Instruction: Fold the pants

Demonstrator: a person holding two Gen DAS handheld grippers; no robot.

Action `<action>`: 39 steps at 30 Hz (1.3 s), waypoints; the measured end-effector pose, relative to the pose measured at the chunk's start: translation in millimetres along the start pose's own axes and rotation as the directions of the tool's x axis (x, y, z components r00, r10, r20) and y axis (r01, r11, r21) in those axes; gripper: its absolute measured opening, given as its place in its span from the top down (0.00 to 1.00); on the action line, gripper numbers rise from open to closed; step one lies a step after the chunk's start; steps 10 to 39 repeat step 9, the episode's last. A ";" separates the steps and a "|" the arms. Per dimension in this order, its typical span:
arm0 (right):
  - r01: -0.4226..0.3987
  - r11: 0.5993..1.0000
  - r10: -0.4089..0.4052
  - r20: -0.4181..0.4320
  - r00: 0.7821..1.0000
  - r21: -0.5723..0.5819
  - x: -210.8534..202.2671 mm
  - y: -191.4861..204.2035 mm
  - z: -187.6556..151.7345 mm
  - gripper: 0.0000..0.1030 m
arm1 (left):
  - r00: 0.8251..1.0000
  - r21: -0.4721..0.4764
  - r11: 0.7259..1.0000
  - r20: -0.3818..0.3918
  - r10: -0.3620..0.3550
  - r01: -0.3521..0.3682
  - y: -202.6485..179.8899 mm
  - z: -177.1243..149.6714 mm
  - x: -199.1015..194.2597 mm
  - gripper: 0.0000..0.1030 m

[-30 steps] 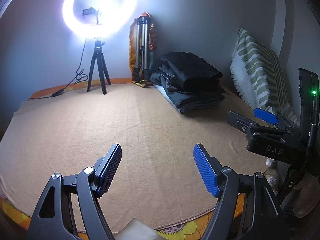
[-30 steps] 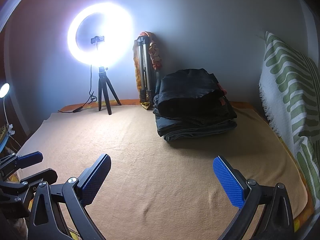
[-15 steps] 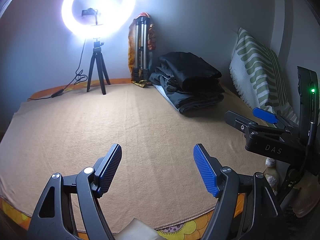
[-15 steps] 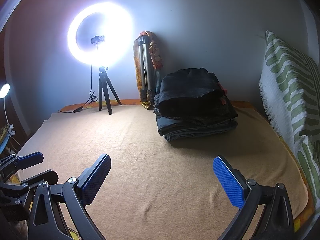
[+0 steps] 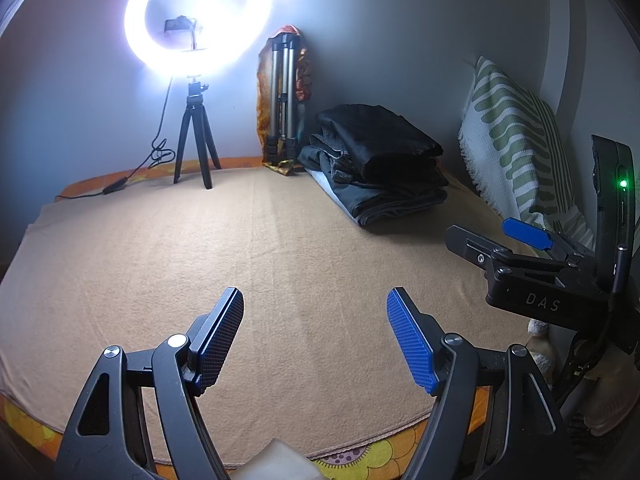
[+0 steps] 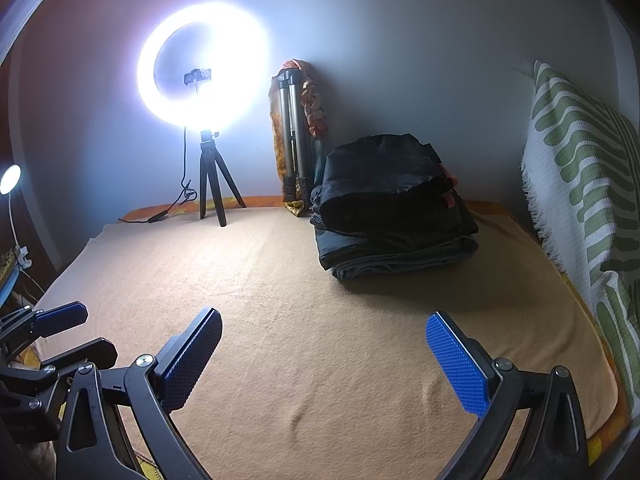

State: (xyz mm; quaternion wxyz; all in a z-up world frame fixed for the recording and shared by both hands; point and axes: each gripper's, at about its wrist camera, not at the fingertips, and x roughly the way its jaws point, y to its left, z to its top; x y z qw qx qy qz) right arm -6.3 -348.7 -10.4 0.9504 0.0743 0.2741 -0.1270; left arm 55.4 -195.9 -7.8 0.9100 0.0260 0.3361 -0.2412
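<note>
Tan blanket [image 5: 160,272] spread flat, folded pants stacked at the far side.
From the left wrist view we see our left gripper [image 5: 316,336] hanging over the near blanket, jaws spread with nothing between them; the stack of pants [image 5: 380,168] lies far right by the wall, beside a folded tripod [image 5: 284,96], with a lit ring light [image 5: 198,16] far left, a striped pillow [image 5: 516,136] right. From the right wrist view our right gripper [image 6: 324,360] gapes empty too, the pants straight ahead, far off.
</note>
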 end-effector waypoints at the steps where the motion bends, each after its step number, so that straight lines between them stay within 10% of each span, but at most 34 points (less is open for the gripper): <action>1: -0.001 1.000 0.001 -0.001 1.000 0.001 0.2 -0.1 0.0 0.00 | 1.000 -0.003 1.000 0.001 0.001 -0.001 0.3 -0.3 -0.5 0.28; 39: -0.004 1.000 0.004 -0.003 1.000 0.003 1.7 0.1 -1.1 0.00 | 1.000 0.009 1.000 0.007 0.013 -0.014 0.4 0.0 -1.3 0.28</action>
